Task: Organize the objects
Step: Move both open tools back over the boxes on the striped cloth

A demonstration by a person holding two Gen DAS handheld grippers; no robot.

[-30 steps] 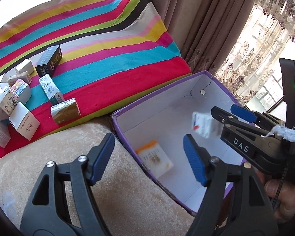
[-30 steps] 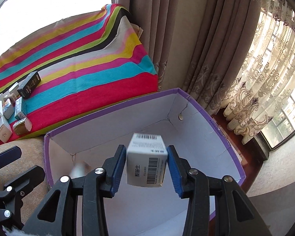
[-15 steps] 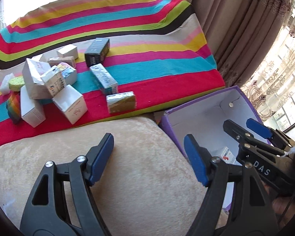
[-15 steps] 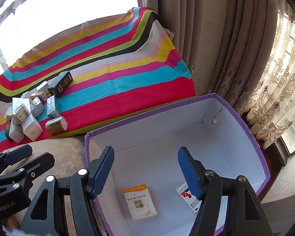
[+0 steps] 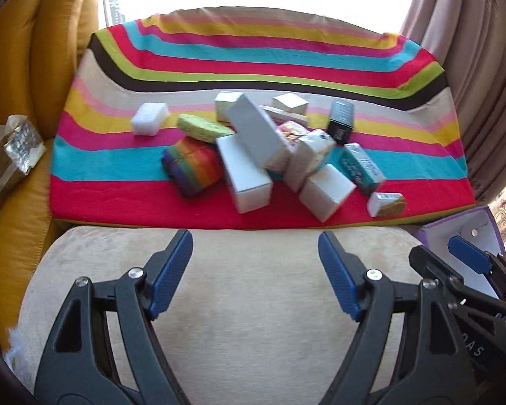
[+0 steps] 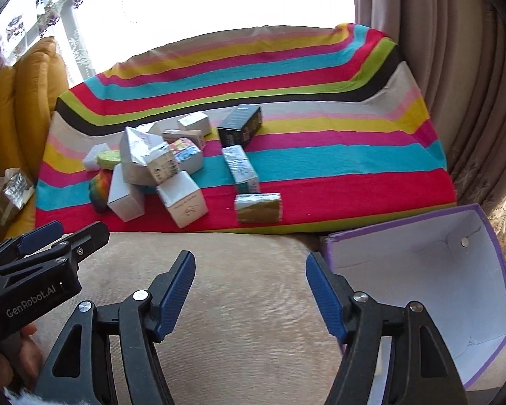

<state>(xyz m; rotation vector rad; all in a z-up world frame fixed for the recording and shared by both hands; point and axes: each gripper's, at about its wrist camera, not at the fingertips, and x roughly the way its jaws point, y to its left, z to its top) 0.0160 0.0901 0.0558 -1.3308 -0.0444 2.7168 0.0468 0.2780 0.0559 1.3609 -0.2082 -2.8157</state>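
Presently we find the left gripper point(image 5: 254, 271) spread wide over the beige cushion point(image 5: 253, 320), its jaws having just been opening, with nothing between them. We note the right gripper point(image 6: 249, 290) likewise spread and empty above the same cushion. We record the heap of small boxes point(image 5: 263, 148) lying on the striped cloth point(image 5: 253, 54), the gold-and-silver packet point(image 6: 258, 207) nearest its front edge. We see the purple-rimmed box point(image 6: 421, 270) standing at the right of the cushion, its far wall white.
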